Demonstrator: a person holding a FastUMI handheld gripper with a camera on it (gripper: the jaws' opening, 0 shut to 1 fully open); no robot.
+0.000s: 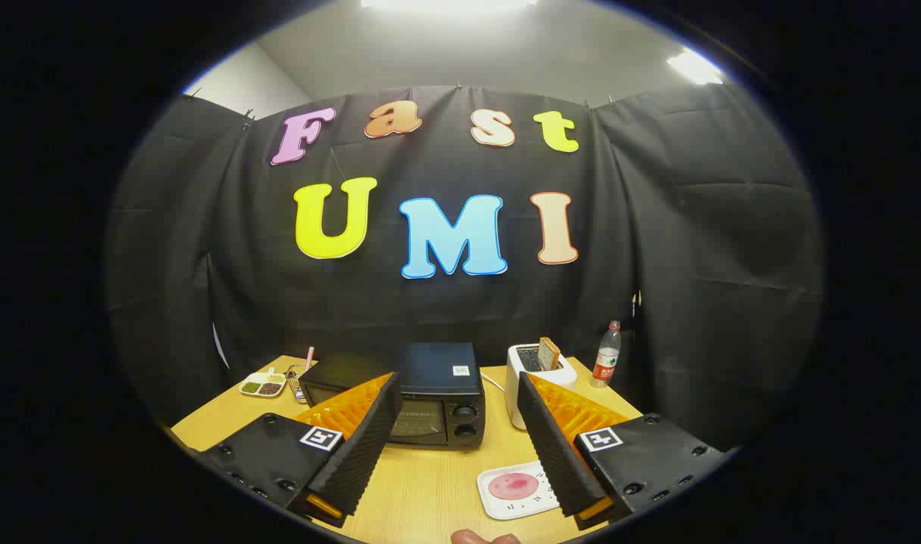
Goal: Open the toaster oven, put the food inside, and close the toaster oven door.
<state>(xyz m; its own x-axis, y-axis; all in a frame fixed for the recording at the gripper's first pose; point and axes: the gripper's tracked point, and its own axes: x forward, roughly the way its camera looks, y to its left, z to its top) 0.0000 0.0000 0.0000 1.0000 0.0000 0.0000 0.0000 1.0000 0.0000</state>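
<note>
Fingers (369, 431) of the gripper (454, 385) spread wide, empty; toaster oven (422, 393) closed at 12 o'clock. Food plate (509, 495) at 5 o'clock risks being knocked.

The left finger (362, 442) covers the left part of the toaster oven (430, 404) and its door. The right finger (558, 446) hides the near right part of the plate (505, 502). Contents of the far left divided dish (263, 384) are too small to identify.
</note>
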